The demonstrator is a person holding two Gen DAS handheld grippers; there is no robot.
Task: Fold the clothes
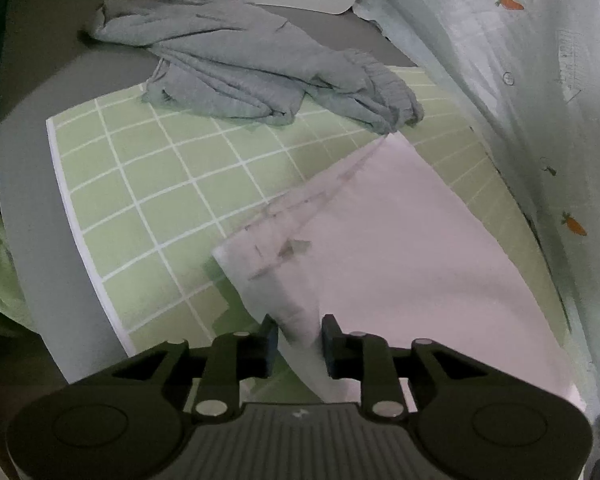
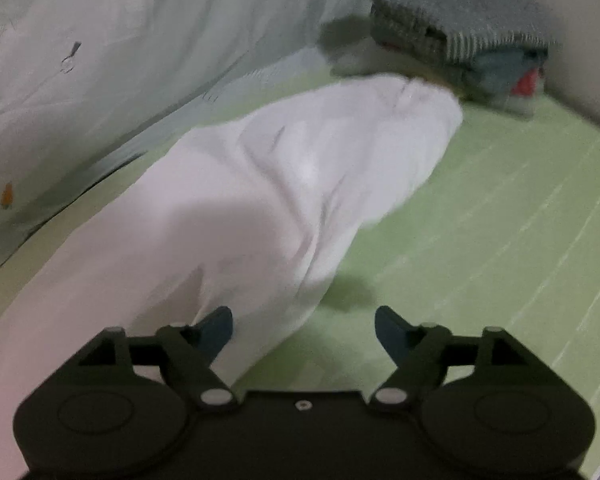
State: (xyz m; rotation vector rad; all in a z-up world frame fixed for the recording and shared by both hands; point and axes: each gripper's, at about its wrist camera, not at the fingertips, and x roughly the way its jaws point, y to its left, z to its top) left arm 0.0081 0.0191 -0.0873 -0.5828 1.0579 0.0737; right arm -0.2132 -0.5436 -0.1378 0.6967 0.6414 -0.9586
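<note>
A white garment (image 1: 400, 240) lies on the green checked mat (image 1: 148, 184). My left gripper (image 1: 300, 340) is shut on a bunched edge of it near the mat's front. In the right wrist view the same white garment (image 2: 260, 184) stretches away, rumpled and partly folded over. My right gripper (image 2: 304, 332) is open and empty, its left finger (image 2: 216, 326) at the garment's near edge, its right finger over bare mat (image 2: 500, 220).
A crumpled grey garment (image 1: 252, 64) lies at the mat's far end. A pale sheet with carrot prints (image 1: 540, 80) hangs along the right. A stack of folded clothes (image 2: 460, 28) sits at the far right of the mat.
</note>
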